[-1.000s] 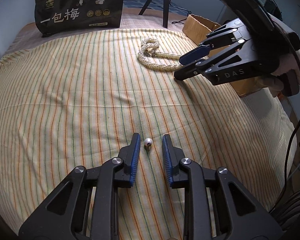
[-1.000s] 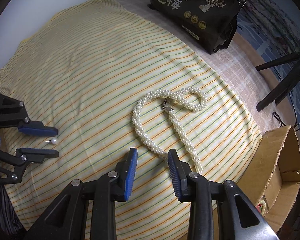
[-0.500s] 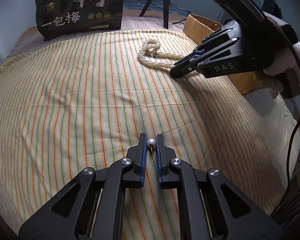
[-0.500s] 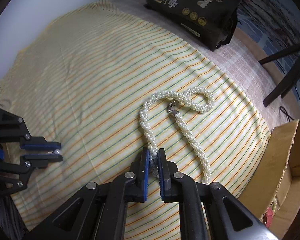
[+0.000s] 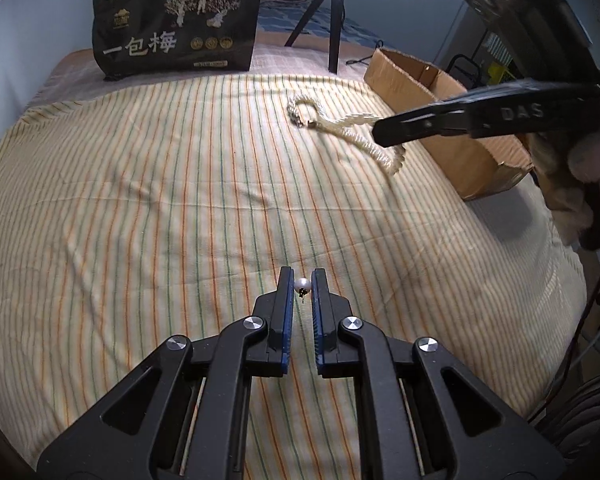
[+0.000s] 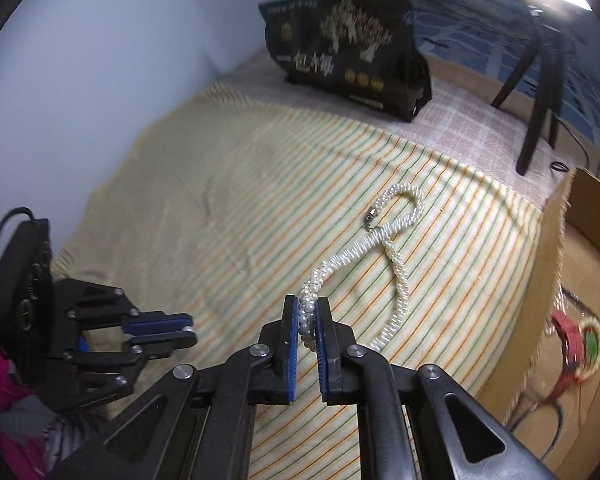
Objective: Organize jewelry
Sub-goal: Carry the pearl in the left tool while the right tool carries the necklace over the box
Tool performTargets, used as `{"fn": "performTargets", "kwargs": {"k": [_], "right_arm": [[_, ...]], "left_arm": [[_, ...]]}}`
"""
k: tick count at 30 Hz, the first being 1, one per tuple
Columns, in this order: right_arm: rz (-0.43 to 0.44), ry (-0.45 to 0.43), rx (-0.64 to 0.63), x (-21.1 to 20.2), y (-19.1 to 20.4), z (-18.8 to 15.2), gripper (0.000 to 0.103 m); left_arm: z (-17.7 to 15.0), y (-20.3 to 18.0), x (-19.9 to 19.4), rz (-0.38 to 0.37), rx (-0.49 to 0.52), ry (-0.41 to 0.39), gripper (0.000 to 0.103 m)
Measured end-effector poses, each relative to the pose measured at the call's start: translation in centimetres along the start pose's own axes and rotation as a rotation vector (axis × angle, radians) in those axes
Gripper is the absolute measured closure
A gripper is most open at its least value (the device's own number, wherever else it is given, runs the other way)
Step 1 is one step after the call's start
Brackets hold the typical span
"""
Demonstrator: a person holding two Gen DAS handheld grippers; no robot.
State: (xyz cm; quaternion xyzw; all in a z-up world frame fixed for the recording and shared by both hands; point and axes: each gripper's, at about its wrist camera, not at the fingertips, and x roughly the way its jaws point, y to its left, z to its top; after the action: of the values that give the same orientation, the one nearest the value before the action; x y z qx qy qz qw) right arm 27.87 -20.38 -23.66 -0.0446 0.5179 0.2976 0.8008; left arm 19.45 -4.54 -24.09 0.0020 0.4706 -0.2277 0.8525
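Left fingers [image 5: 302, 285] pinch the pearl earring [image 5: 302, 284]; right fingers [image 6: 309, 312] clamp the pearl necklace [image 6: 384, 236].

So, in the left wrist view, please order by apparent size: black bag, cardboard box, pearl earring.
1. black bag
2. cardboard box, partly hidden, so its rank against the bag is unsure
3. pearl earring, clearly smallest despite its nearness

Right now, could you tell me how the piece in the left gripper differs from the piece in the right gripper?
The left gripper pinches a pearl stud earring: one small bead with a short post, held whole. The right gripper pinches a pearl necklace: a long beaded rope with a metal clasp, gripped at one spot, the rest trailing toward the striped cloth. Both are white pearl pieces between shut jaws.
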Motion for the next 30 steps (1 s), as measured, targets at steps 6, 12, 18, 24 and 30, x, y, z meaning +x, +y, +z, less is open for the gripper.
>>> {"fn": "performTargets", "kwargs": {"k": [6, 12, 18, 24, 30], "right_arm": [[0.021, -0.11, 0.07, -4.1, 1.1, -2.0, 0.098], [0.019, -0.201, 0.106, -8.1, 1.7, -3.8, 0.098], [0.003, -0.27, 0.132, -11.9, 2.3, -6.2, 0.098], [-0.025, -0.32, 0.145, -15.5, 2.3, -8.5, 0.097], [-0.07, -0.369, 0.189, -19.2, 0.8, -10.9, 0.097]], "left_arm": [[0.3, -0.5, -2.2, 0.005, 0.006, -0.034, 0.097], [0.9, -1.2, -4.5, 0.009, 0.02, -0.077, 0.097], [1.6, -2.9, -6.7, 0.011, 0.05, -0.12, 0.097], [2.6, -4.8, -8.1, 0.005, 0.079, -0.155, 0.097], [3.5, -6.7, -8.5, -0.012, 0.105, -0.173, 0.097]]}}
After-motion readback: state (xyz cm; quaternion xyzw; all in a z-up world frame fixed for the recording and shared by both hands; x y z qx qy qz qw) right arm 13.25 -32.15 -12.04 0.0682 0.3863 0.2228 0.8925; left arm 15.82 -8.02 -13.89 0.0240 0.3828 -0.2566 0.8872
